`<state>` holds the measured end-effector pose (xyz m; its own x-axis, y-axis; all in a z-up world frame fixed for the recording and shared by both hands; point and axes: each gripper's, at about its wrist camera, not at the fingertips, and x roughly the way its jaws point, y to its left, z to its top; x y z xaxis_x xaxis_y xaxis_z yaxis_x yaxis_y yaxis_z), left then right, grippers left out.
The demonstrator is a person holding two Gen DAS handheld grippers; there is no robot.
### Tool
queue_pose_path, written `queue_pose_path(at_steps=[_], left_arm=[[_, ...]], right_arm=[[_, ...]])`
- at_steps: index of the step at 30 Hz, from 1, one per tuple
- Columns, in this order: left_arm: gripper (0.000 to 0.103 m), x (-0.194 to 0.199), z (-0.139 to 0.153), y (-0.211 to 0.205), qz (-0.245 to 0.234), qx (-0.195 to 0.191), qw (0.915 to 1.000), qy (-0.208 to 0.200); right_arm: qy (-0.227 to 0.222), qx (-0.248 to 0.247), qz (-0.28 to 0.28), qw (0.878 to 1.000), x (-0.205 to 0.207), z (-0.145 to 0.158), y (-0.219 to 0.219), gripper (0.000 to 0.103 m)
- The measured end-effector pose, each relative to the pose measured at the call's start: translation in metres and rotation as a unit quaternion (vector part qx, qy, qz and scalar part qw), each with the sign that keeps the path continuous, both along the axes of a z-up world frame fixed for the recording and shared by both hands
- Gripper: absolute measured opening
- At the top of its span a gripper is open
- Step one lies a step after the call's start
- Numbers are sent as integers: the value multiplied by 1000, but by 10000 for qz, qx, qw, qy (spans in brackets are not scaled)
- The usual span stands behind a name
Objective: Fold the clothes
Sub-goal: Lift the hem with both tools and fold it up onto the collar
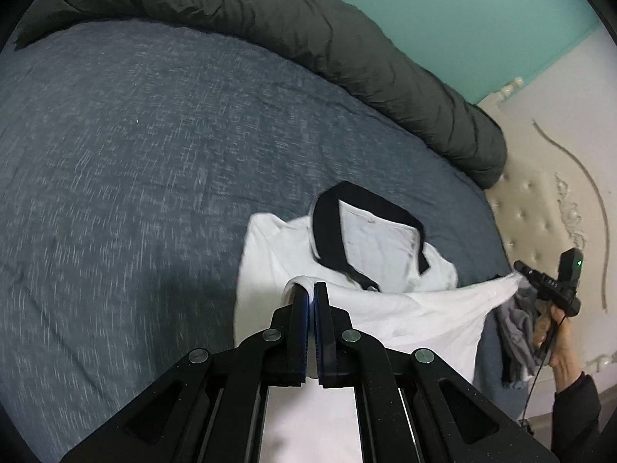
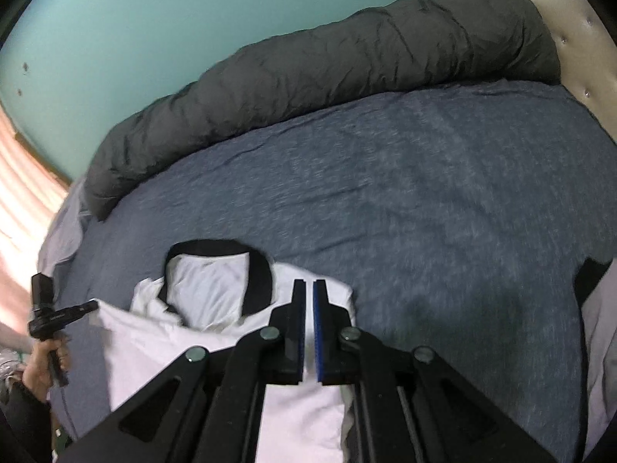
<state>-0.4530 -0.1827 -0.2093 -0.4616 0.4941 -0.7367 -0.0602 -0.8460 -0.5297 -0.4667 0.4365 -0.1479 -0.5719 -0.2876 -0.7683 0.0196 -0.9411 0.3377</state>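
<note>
White shirt [image 1: 385, 308] – black collar [image 1: 327, 212] – partly folded, flat on bed.

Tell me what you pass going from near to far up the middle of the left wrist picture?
Left gripper shut on the white shirt → the shirt's black collar → blue bedsheet → rolled dark duvet → teal wall.

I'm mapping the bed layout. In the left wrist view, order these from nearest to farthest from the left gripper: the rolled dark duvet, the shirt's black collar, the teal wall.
1. Black collar, just ahead of the left gripper.
2. Rolled dark duvet, along the bed's far edge.
3. Teal wall, behind the duvet, upper right.
</note>
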Motion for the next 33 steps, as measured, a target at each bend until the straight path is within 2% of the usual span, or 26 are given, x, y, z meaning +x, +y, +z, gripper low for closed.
queue_pose_path(at_steps=[6,13,14,17,21,24,29,31,33], left_arm=[[2,-22,-37,-2,70,-79,9996,-253],[2,-19,-68,-8,163,-21,9991,-395],[2,-17,-69,-9,151,-36,9990,-412],[3,-12,-70,-10,148,-68,9990,-421],[3,-5,-68,-10,118,-64,9990,-422],[4,2,-67,-13,49,80,9989,-459],[9,12,-69,-14,-18,84,9989,-461],[9,12,-69,-15,0,178,9989,-429],[9,13,-69,-15,-1,213,9990,-401]], right_arm=[[-231,113,18,9997,-19,-38,-5,2],[-420,97,257,9987,7,-84,-9,5],[-413,144,279,9987,11,-86,-11,10],[-403,180,450,9980,18,-89,-18,43],[-501,427,458,9968,20,-92,-23,43],[-573,485,395,9964,22,-97,-22,43],[-609,359,396,9967,22,-103,-20,43],[-655,427,447,9959,22,-106,-24,33],[-687,534,525,9948,20,-109,-28,19]])
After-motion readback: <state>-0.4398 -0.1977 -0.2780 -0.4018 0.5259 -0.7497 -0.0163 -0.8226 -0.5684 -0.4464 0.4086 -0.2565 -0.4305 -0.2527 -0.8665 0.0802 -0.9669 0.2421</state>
